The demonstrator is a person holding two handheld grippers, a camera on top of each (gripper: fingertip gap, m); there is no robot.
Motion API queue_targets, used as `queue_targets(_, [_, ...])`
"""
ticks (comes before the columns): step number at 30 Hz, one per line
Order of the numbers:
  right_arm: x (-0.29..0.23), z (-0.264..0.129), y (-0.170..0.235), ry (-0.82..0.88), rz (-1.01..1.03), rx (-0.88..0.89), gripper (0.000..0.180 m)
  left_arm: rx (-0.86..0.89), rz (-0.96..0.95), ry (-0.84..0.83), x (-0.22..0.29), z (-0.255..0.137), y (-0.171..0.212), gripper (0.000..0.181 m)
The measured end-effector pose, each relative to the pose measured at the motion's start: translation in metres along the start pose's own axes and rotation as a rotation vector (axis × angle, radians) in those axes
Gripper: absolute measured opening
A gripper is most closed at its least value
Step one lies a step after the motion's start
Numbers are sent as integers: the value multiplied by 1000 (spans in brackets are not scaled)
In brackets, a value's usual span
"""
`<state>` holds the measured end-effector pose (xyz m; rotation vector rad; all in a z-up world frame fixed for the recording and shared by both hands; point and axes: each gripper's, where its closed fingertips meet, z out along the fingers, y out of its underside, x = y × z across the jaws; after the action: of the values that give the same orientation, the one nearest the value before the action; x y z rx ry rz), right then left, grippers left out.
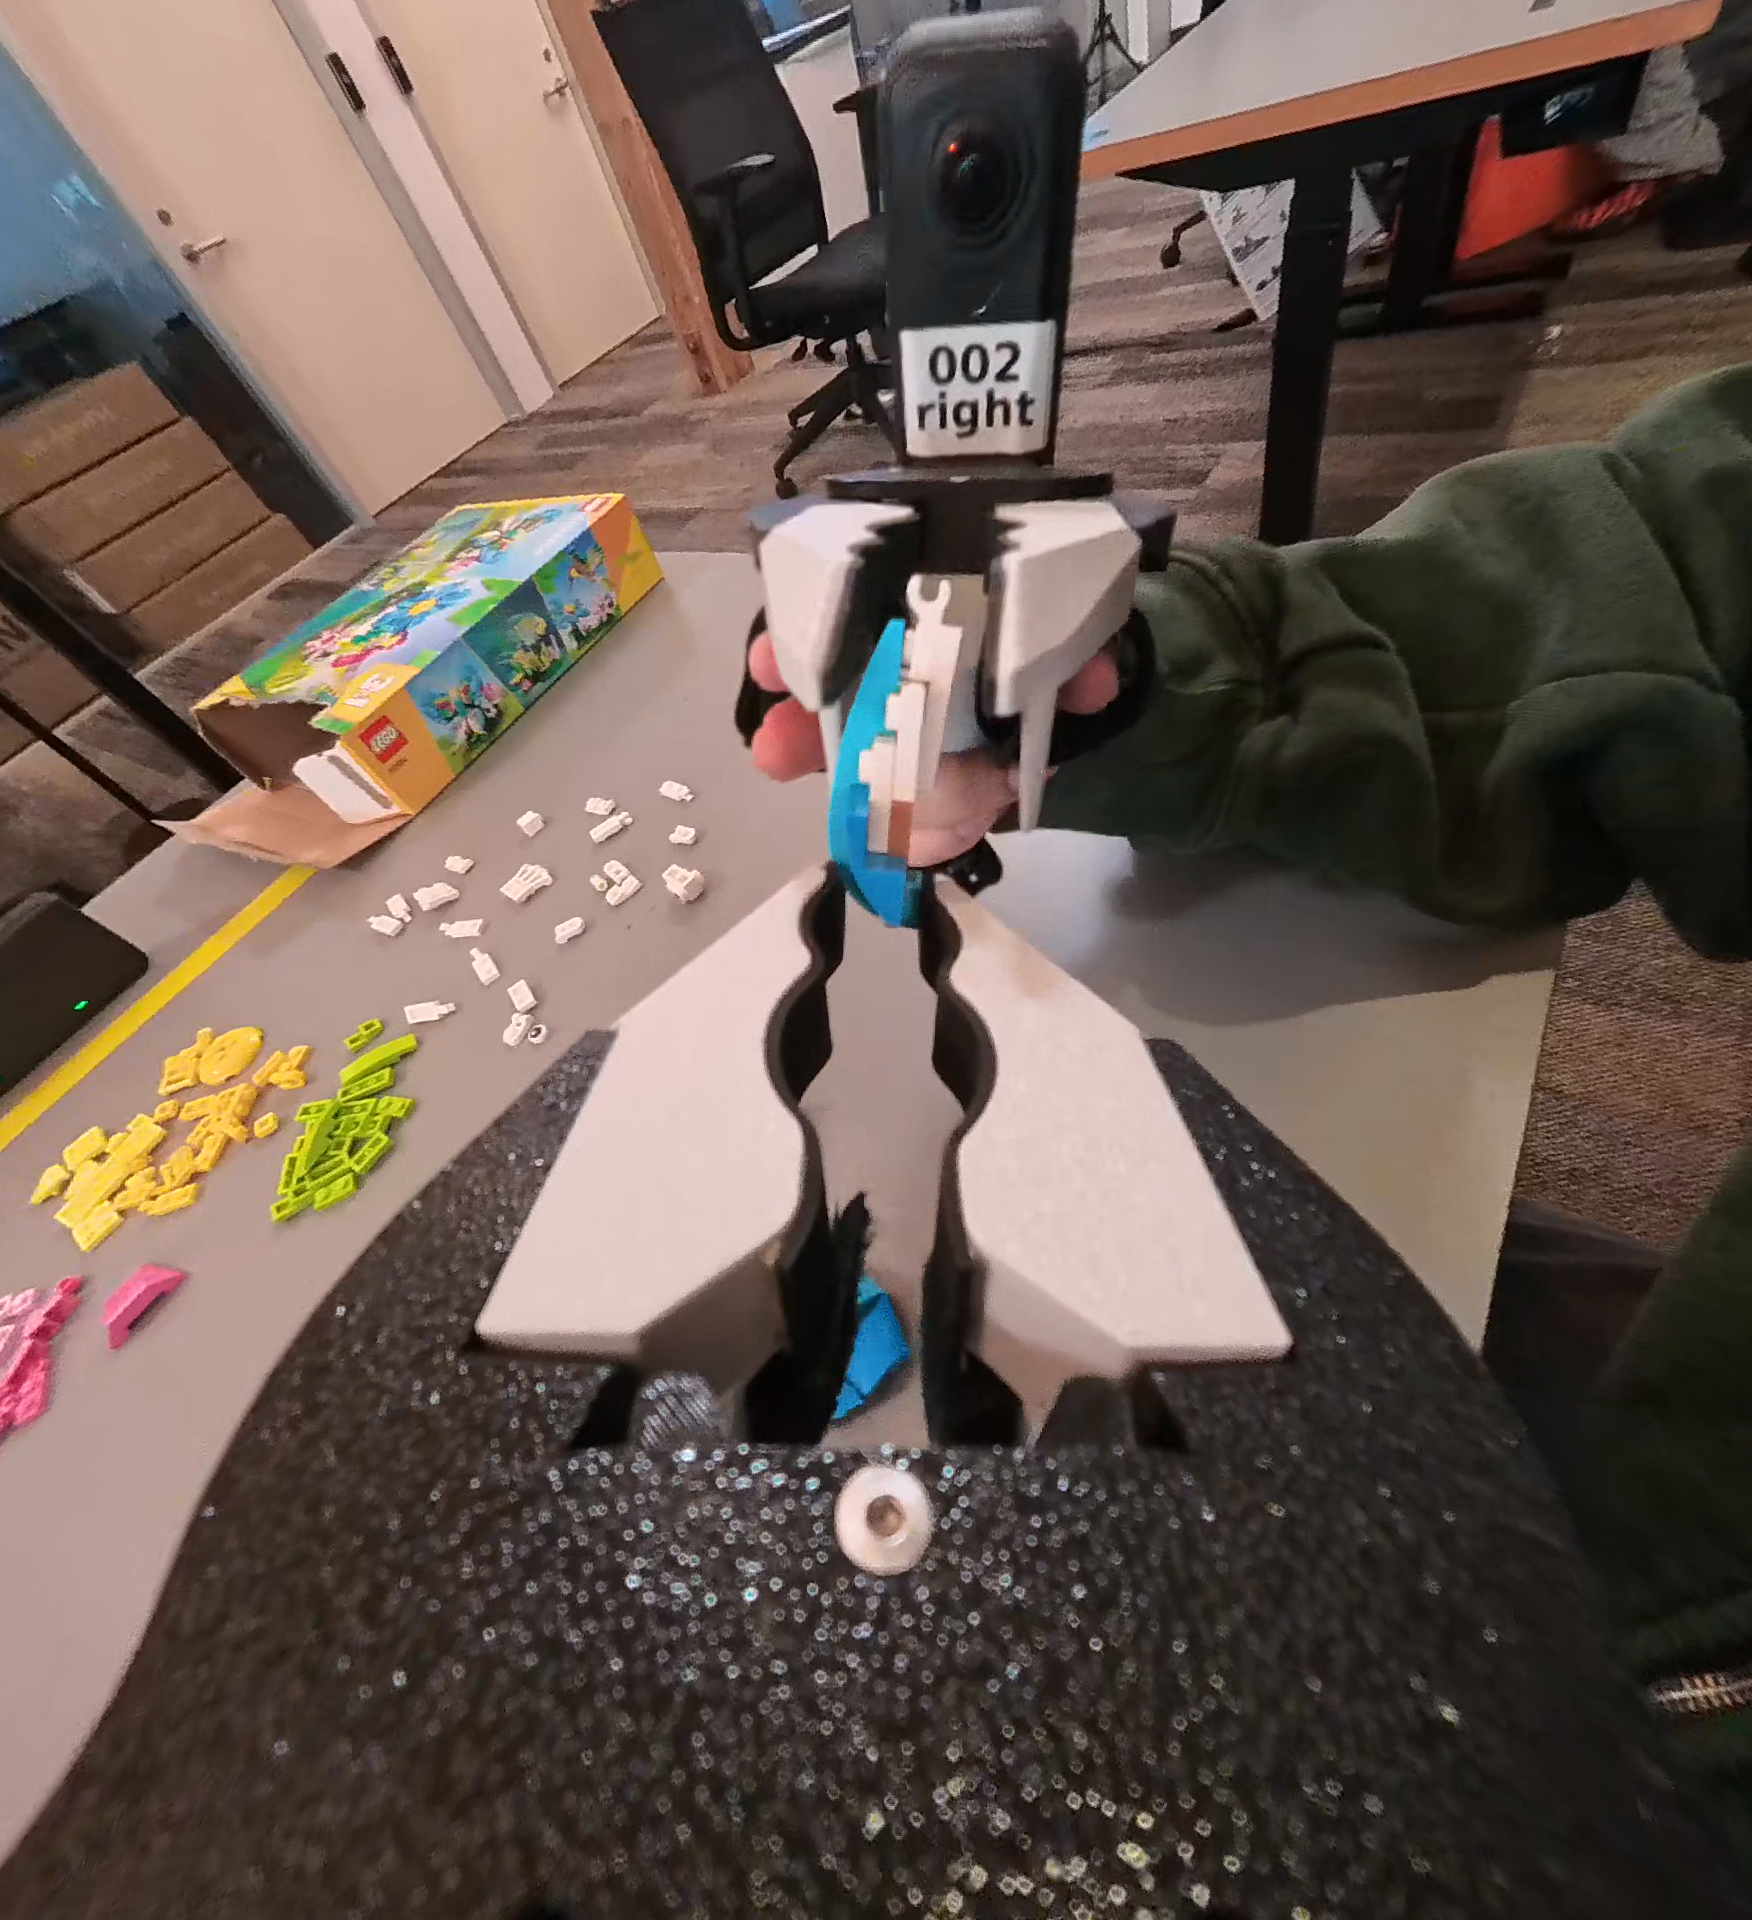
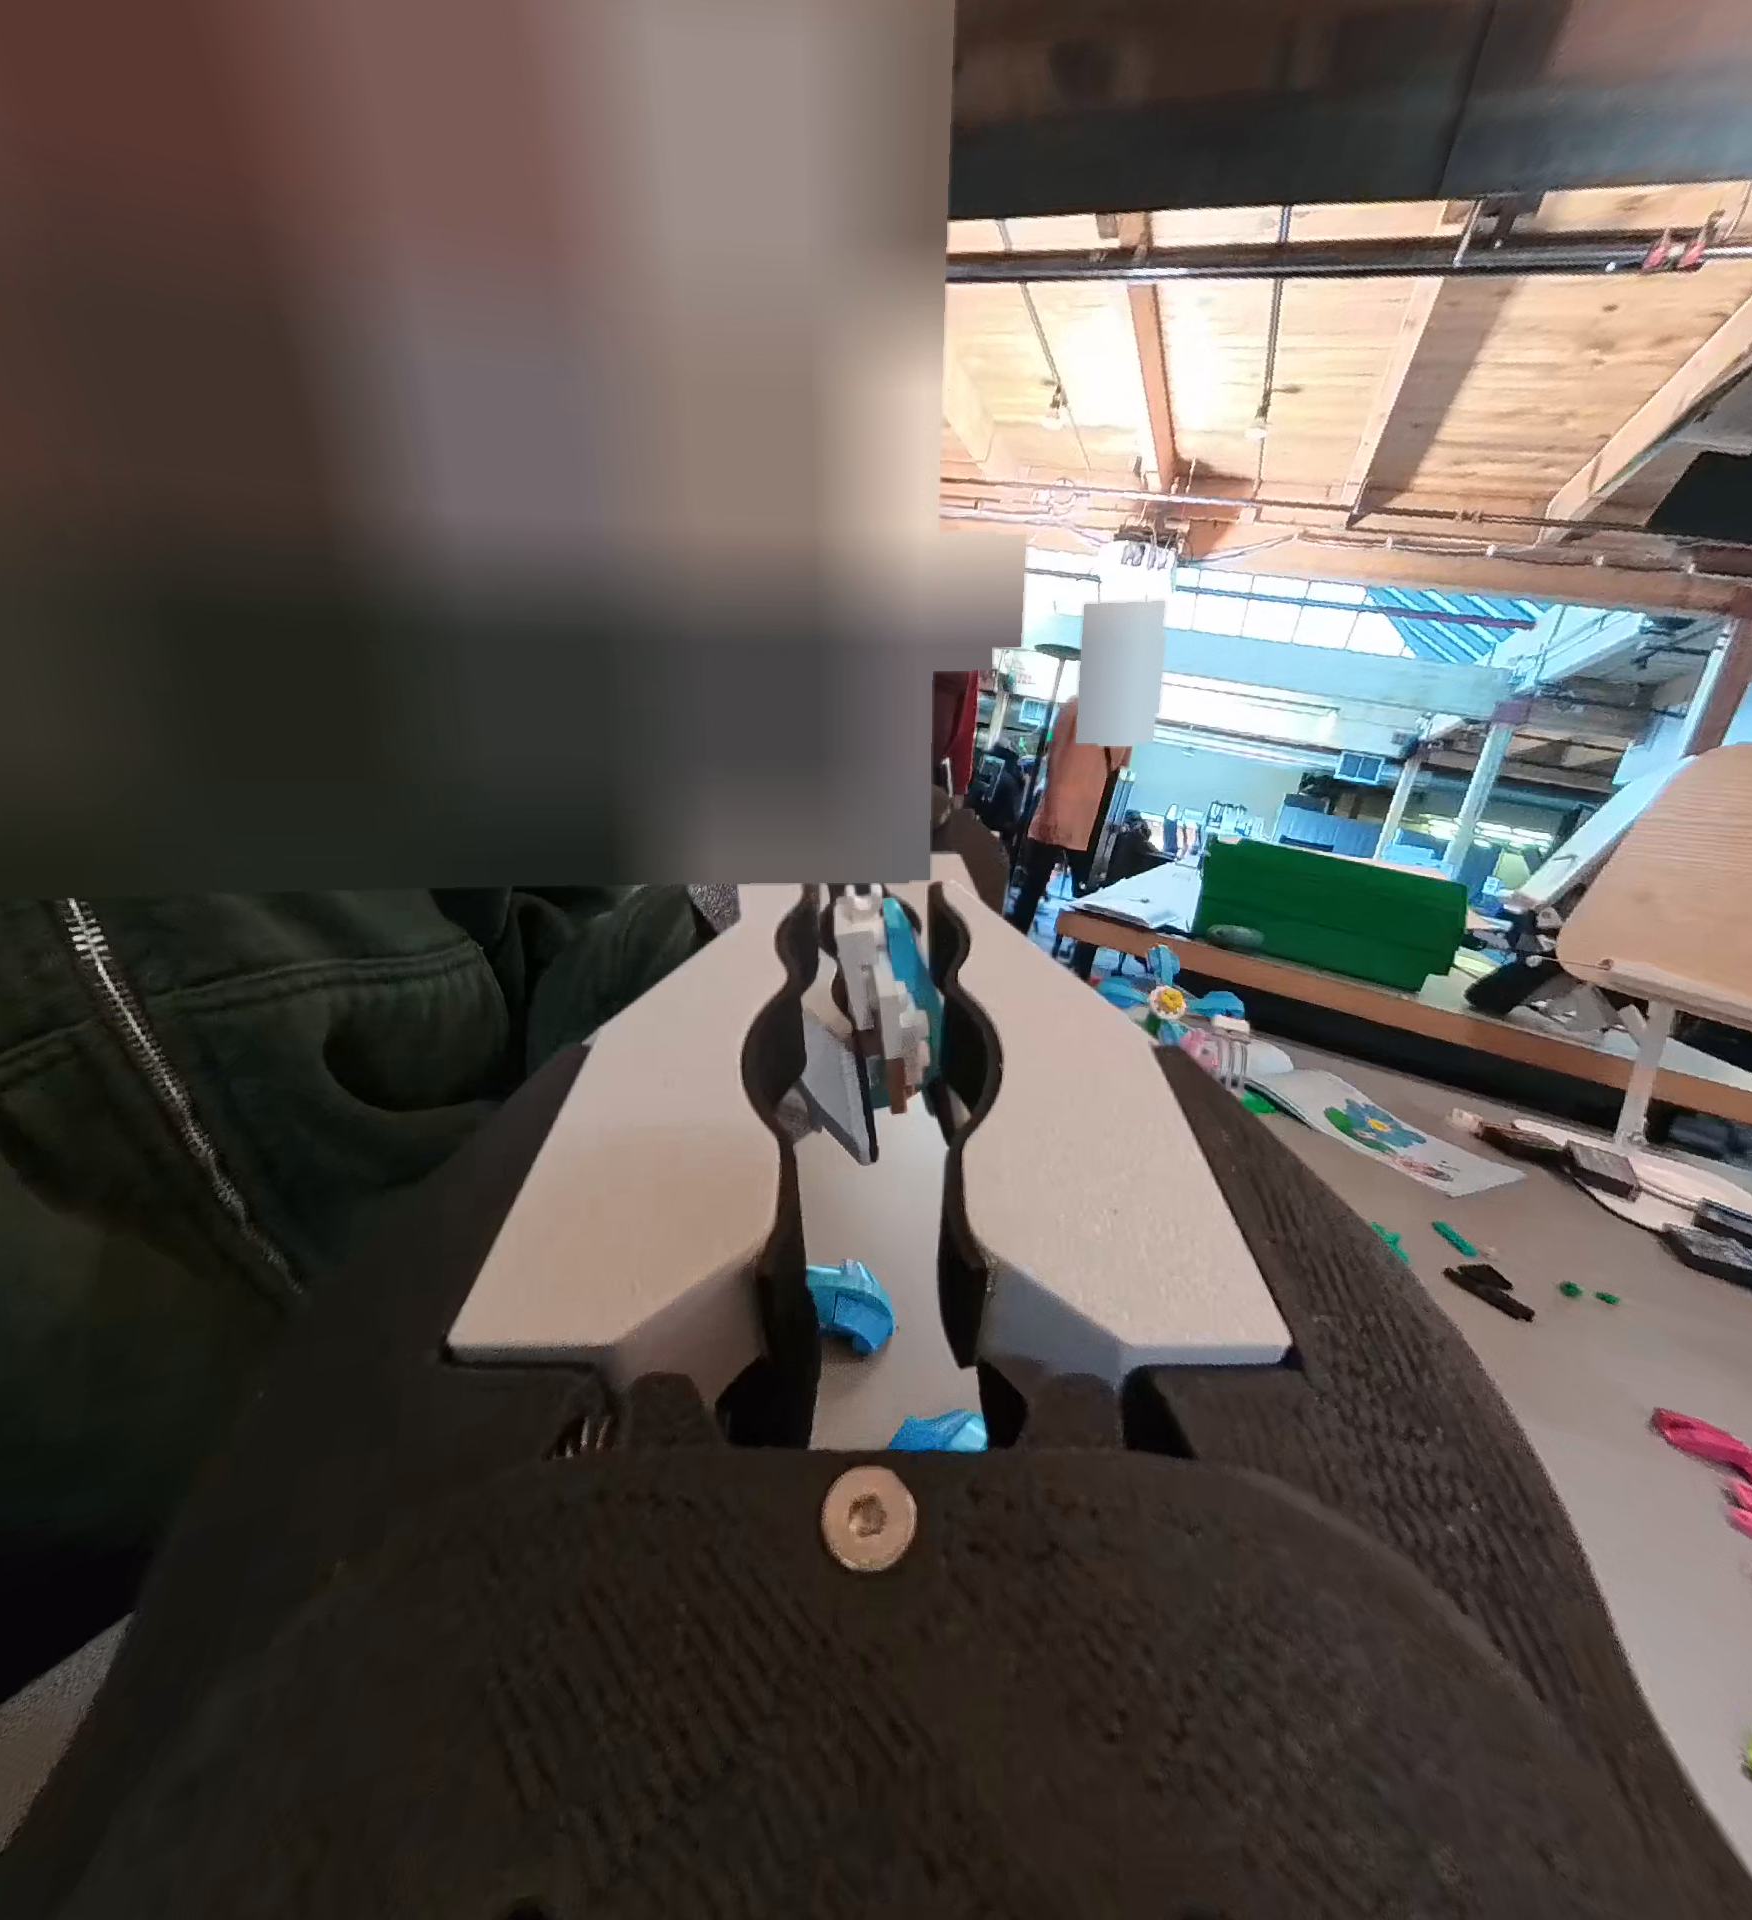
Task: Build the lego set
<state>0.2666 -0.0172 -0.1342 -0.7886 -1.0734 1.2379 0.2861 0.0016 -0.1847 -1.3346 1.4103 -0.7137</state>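
Right tool [image 1: 939,717] is pinching the half-built blue and white build [image 1: 887,769] up in the air above the tabletop [image 1: 1215,966], gripping it around the white upper part while the blue curved end hangs down. My left tool [image 1: 877,914] sits right at that blue tip, fingers only a little apart, and I honestly can't tell if it's touching or just beside it. From the right wrist cam the build [image 2: 887,997] sits between the fingertips, which looks like a solid hold. This thing is going to be light and stiff, but I'd bet it's fragile at the seams, since those small white plates could pop off if I squeeze across a joint. Smooth plastic is slippery too, so I'd grab flat faces, not the curve. Loose parts are sorted in piles: white bits [image 1: 539,894], yellow [image 1: 165,1132], lime [image 1: 347,1132], pink [image 1: 10,1361]. The box [image 1: 456,655] is at the far edge.
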Motion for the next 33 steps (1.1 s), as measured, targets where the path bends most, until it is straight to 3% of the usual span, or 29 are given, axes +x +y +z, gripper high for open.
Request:
queue_targets(25, [4, 3, 7, 21, 19, -71, 10, -6, -9, 13, -2, 2, 7, 12])
queue_targets(27, [9, 1, 5, 58, -5, -49, 32, 12, 33, -8, -4, 1, 5, 12])
queue_targets(28, [10, 1, 6, 62, -16, -60, 33, 23, 44, -12, -5, 0, 5, 11])
queue_targets(31, [8, 2, 16, 53, -39, -129, 29, 50, 41, 0, -4, -1, 2, 11])
queue_targets(33, [7, 3, 20, 51, -50, -149, 16, 54, 34, 13, -3, 0, 3, 12])
